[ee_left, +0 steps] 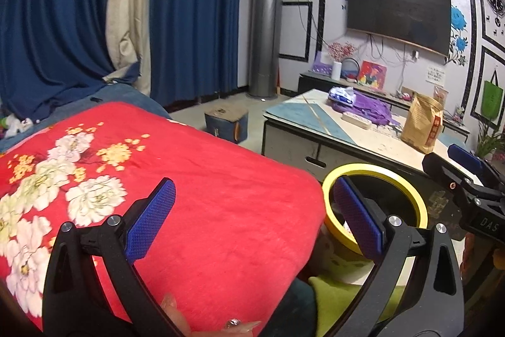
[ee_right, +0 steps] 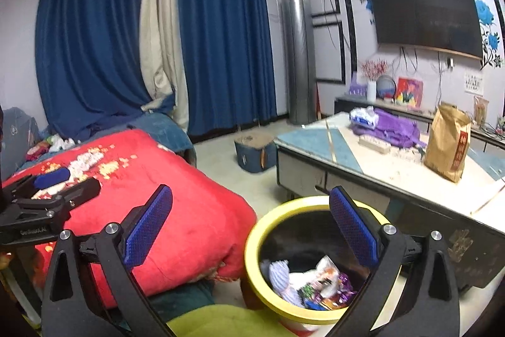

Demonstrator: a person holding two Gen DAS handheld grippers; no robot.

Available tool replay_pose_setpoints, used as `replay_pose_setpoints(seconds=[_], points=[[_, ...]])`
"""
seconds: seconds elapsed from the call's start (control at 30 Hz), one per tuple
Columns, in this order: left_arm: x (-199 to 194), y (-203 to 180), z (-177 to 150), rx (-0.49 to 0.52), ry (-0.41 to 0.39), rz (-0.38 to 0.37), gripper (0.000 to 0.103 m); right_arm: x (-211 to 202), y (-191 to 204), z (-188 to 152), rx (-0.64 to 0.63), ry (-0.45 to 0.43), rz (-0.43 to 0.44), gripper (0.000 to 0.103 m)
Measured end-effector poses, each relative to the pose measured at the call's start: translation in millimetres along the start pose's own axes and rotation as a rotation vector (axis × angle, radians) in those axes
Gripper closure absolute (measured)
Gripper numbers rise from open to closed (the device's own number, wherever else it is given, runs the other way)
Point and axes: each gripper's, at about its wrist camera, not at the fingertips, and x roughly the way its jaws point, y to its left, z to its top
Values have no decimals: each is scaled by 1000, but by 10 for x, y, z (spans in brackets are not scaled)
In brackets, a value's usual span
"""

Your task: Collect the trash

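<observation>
Trash already gathered, wrappers and crumpled tissue, is seen heaped in the bottom of a yellow-rimmed bin (ee_right: 252, 245), which has been set on the floor between a red floral blanket (ee_right: 176, 198) and a low table (ee_right: 394, 179), evidently so that it can be reached from both. The right gripper (ee_right: 249, 229) is held above and just short of the bin's near rim, its blue pads spread wide and nothing carried between them, a posture that would suit a release just made or a fresh reach about to begin. The left gripper (ee_left: 252, 223) is likewise kept wide apart and empty; it is poised over the edge of the blanket nearest the bin, one pad overlapping the yellow rim in its own view. Part of a hand (ee_left: 202, 321) is glimpsed beneath it. On the table beyond the bin, a brown paper bag (ee_right: 448, 141), a purple cloth bundle (ee_right: 391, 128) and a white-and-blue packet (ee_right: 363, 116) are left standing; whether any of these is counted as trash cannot be told. No loose litter is made out on the blanket beside the bin.
</observation>
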Motion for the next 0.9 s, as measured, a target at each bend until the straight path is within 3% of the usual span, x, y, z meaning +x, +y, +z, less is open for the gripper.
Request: replay_pose_setpoints(seconds=[0.17,0.4,0.9], points=[[-214,85,-98,13,-66,25,11,-167,253,-92,-63,-105,27,6],[-370,188,-189,-7,-103,79,11,-99,316,-150,-59,-50,42,6],[-393,222,-197,-24,-101,73,11,-66,330,-175,-69,-43,54,6]])
